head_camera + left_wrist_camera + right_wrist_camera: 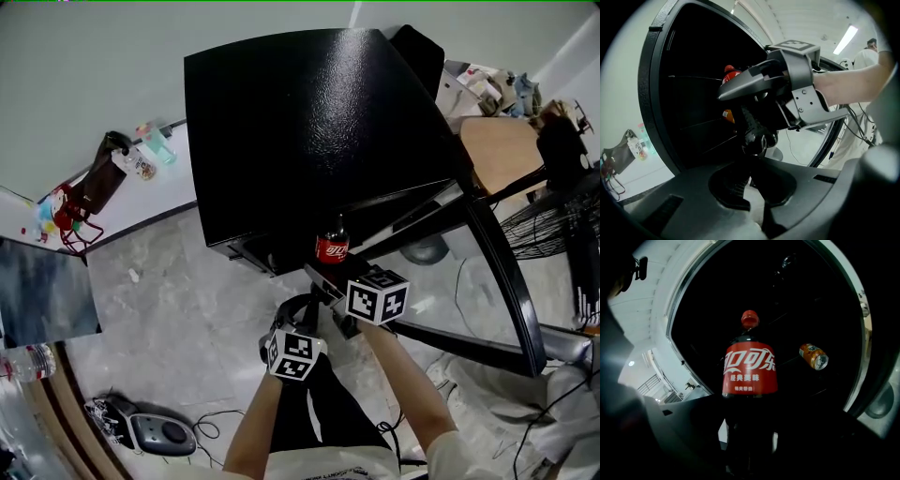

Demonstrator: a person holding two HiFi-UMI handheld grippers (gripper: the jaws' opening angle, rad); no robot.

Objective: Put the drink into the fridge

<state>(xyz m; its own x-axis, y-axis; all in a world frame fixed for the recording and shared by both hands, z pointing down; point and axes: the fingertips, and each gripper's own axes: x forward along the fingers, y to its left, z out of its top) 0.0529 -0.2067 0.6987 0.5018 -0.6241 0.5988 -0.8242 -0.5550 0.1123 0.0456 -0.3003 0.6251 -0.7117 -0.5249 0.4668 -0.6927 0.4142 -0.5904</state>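
A dark cola bottle [332, 246] with a red label and red cap stands upright in my right gripper [330, 272], just in front of the black fridge [309, 122], whose door [506, 272] is swung open to the right. In the right gripper view the bottle [750, 376] fills the middle, the jaws of my right gripper [750, 437] closed on its lower body, and the dark fridge interior lies behind it. My left gripper [302, 309] hangs just below and left of the right one, with its fingers [736, 190] together and holding nothing.
An orange can [813, 356] lies on its side on a shelf inside the fridge. On the floor are a grey device with a cable [155, 433] and a water bottle [28, 361]. Bags [84, 192] hang at the left wall. A fan [553, 220] stands to the right.
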